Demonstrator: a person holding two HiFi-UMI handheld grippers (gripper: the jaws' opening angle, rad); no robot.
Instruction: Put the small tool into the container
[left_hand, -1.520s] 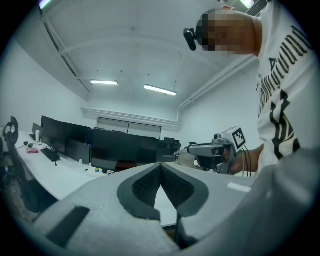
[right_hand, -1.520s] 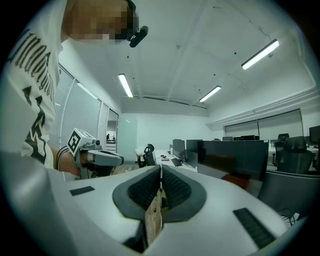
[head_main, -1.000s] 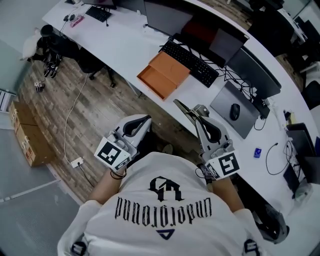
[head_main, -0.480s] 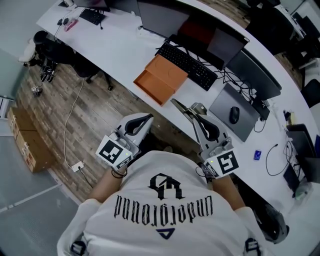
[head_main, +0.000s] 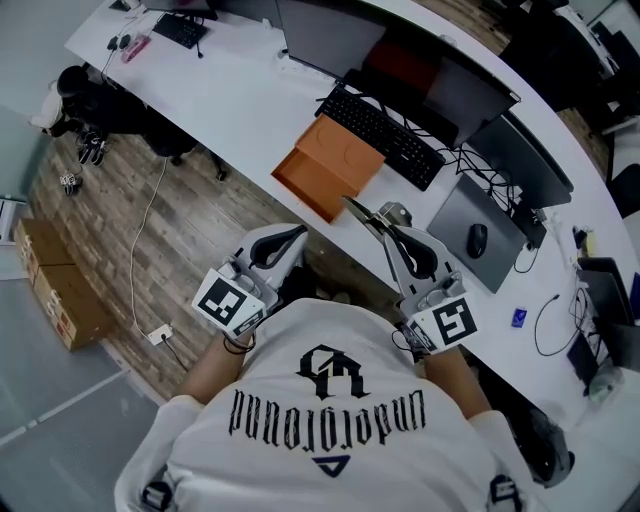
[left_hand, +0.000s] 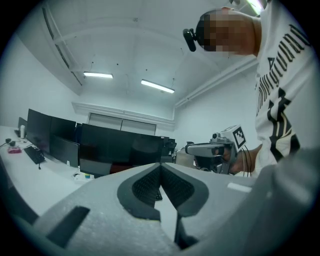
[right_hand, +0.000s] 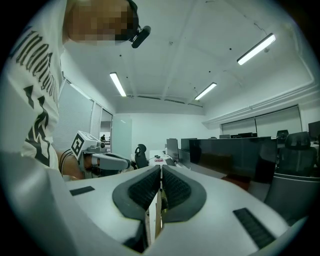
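Your right tool is clamped on the small tool, its long axis pointing at the orange box just ahead on the tabletop — this hand is nearer. Your left tool hangs alongside — jaws together, empty.

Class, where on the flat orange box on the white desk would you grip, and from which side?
Probably grip the flat orange box by its near edge, from the floor side: it lies flat at the front of the white desk, and the black keyboard crowds its far side.
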